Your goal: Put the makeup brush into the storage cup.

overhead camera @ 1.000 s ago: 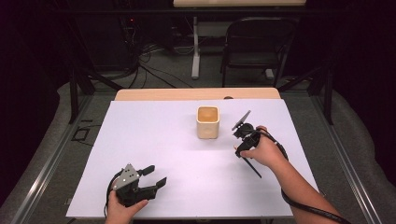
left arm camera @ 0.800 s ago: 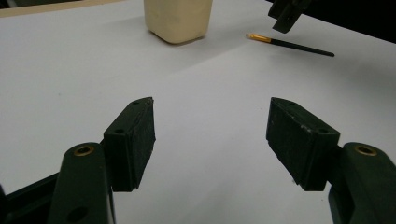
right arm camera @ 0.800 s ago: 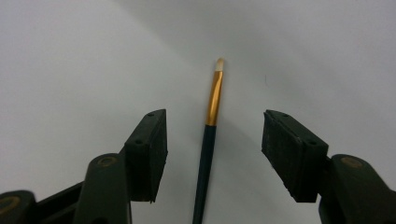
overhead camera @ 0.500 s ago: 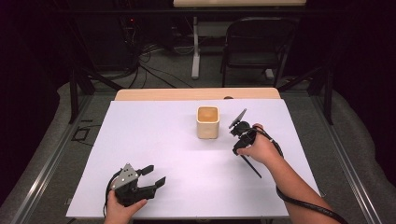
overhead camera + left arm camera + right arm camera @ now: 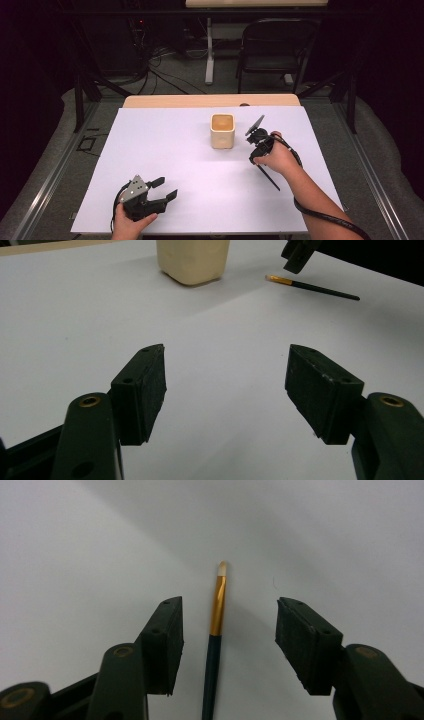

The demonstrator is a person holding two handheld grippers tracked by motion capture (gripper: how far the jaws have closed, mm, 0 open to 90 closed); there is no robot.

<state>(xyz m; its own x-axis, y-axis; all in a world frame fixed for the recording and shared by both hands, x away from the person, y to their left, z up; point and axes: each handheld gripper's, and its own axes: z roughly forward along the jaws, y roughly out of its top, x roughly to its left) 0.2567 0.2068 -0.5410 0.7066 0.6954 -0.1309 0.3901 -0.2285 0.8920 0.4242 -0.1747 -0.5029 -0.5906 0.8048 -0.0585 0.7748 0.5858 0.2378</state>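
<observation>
one paintbrush (image 5: 216,630) lies between the closing right hand-held gripper (image 5: 227,645) jaws

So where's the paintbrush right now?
The paintbrush lies flat on the white table cover, right of the cream cup, under the person's right hand. It sits between the open jaws of the right gripper, untouched by either pad.

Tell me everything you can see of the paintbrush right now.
The paintbrush is thin, with a dark handle, a gold metal collar and a short pale tip. It lies flat on the white table cover, to the right of the cream cup. It sits between the jaws of the right hand-held gripper, which have just been closing. The pads do not touch it yet, so it is not gripped.
</observation>
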